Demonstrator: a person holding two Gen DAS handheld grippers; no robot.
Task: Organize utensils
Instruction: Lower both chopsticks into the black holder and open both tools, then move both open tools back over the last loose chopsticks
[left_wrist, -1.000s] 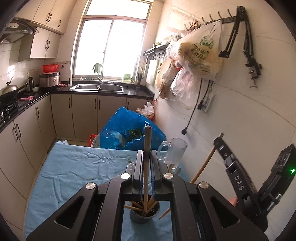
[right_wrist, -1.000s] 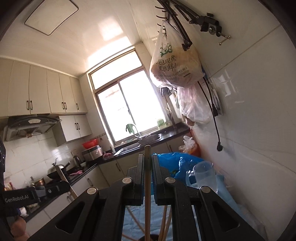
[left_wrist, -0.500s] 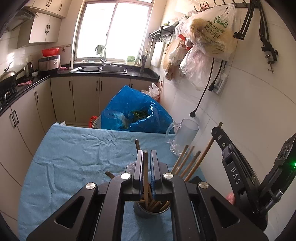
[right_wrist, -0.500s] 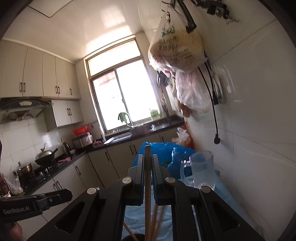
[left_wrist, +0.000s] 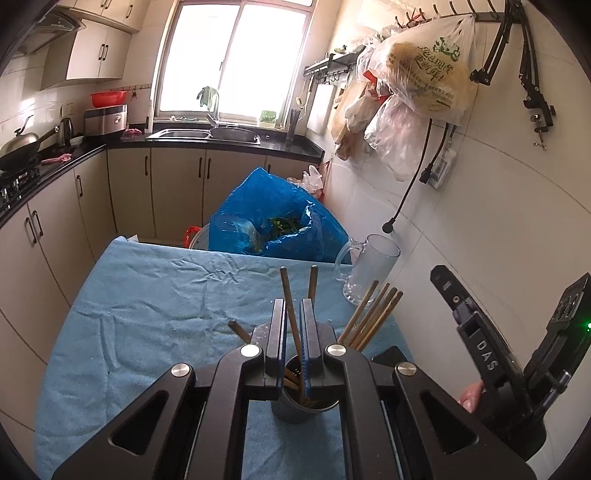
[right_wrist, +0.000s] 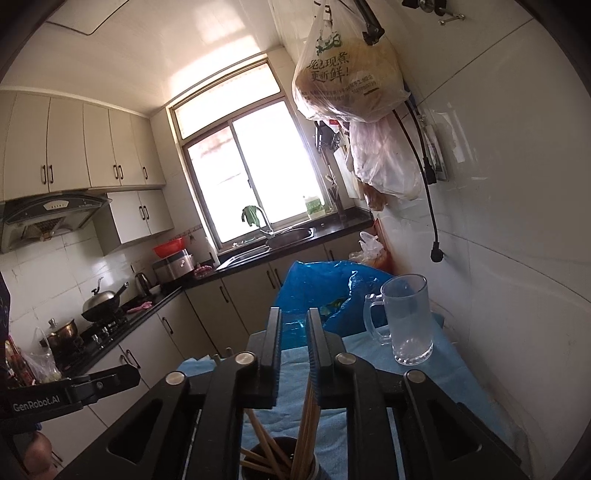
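A dark grey cup (left_wrist: 295, 410) stands on the blue cloth (left_wrist: 147, 302) and holds several wooden chopsticks (left_wrist: 369, 317). My left gripper (left_wrist: 293, 306) hangs right over the cup, shut on one tilted chopstick (left_wrist: 286, 284) whose lower end is inside the cup. In the right wrist view my right gripper (right_wrist: 294, 314) is above the same cup (right_wrist: 280, 461). Its jaws are opening, and nothing stands between the fingertips. A bunch of chopsticks (right_wrist: 308, 417) rests in the cup, leaning by the right finger's base.
A glass mug (left_wrist: 369, 269) stands on the cloth by the tiled wall, behind the cup. Beyond the table's far edge sits a blue plastic bag (left_wrist: 273, 221) with greens. Plastic bags (left_wrist: 424, 74) and a cable hang on the wall. Counters, stove and sink line the left and back.
Both grippers have sunk toward the cup. The chopstick held upright in the right jaws is gone from between them, and those jaws have parted. The left chopstick now tilts, lower in the cup.
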